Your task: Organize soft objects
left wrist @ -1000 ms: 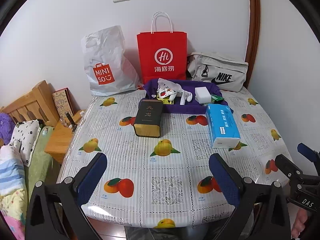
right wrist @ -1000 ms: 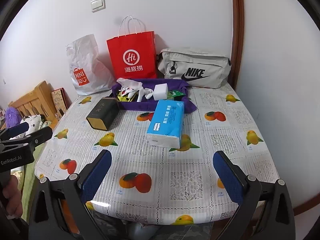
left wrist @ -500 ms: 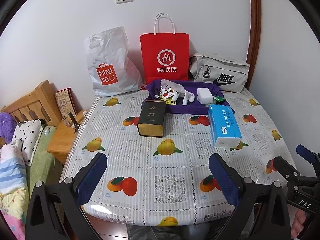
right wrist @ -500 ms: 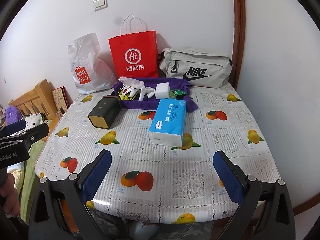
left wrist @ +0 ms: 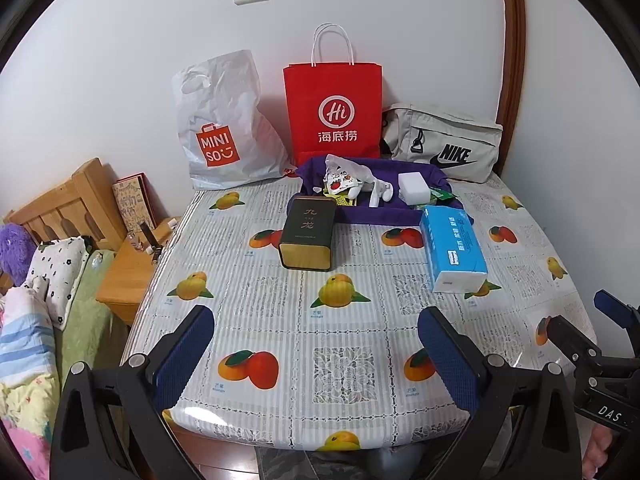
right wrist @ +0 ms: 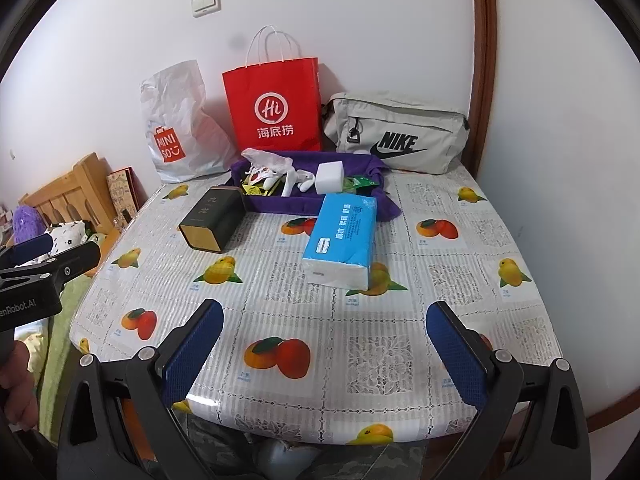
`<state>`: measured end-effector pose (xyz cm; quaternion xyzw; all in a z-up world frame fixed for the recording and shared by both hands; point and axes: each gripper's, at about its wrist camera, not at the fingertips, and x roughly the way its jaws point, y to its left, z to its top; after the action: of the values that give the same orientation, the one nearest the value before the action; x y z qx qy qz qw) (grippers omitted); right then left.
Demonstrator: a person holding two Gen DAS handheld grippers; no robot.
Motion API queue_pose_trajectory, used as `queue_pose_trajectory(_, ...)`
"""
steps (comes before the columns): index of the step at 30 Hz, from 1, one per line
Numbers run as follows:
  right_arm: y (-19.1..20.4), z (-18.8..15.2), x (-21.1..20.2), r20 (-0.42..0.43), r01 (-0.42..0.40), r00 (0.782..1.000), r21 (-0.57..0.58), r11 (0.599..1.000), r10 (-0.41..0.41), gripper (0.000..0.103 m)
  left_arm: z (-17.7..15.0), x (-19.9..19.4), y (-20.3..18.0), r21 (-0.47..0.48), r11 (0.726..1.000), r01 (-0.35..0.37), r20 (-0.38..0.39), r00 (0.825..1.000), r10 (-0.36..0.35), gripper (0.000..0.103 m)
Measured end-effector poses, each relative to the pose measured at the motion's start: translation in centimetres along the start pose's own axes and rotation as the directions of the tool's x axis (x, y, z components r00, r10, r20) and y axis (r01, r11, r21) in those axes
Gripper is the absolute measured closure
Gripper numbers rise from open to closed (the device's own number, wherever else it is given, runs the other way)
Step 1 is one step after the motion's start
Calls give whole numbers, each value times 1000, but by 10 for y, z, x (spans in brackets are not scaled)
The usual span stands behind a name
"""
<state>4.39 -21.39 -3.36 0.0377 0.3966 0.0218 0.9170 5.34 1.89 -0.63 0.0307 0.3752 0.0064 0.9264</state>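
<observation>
**Both grippers spread wide at the near edge, tissue pack well ahead**

My left gripper (left wrist: 316, 344) hangs over the near edge of the table (left wrist: 360, 320) with its blue pads spread wide and nothing between them. My right gripper (right wrist: 324, 340) is the same: fingers far apart, empty, over the near edge.

The blue tissue pack (right wrist: 342, 236) lies flat on the fruit-print cloth, well ahead of my right fingers and roughly centred between them; from the left gripper's view it sits ahead and off to the right (left wrist: 454, 248). Its far end touches or overlaps the front of the purple tray (right wrist: 280, 202).

In that tray I see a white sponge block (right wrist: 330, 176), crumpled white snack wrappers (right wrist: 264, 166), a green packet (right wrist: 360, 182) and yellow packets (right wrist: 252, 190). A dark tin box (right wrist: 212, 220) lies on its side just beside the tray's front-left corner.

Along the wall behind stand a white Miniso bag (right wrist: 176, 132), a red paper bag (right wrist: 274, 108) and a grey Nike bag (right wrist: 396, 136).
</observation>
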Motion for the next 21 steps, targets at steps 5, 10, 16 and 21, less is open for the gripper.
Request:
queue_pose_trajectory(5, 2, 0, -1, 0, 0, 1000, -2, 1000, 0, 3, 0, 1, 0, -5, 1000, -3, -1, 1000, 3, 0)
queue_pose_trajectory(10, 2, -1, -1, 0, -1, 1000, 2, 1000, 1, 3, 0, 1, 1, -4, 1000, -2, 0, 1000, 2, 0)
queue_pose_trajectory(16, 2, -2, -2, 0, -3, 1000, 2, 1000, 3, 3, 0, 0, 1, -5, 1000, -2, 0, 1000, 2, 0)
queue_pose_trajectory(21, 0, -2, -3, 1, -3, 1000, 4, 1000, 3, 3, 0, 0, 2, -2, 1000, -2, 2, 1000, 2, 0)
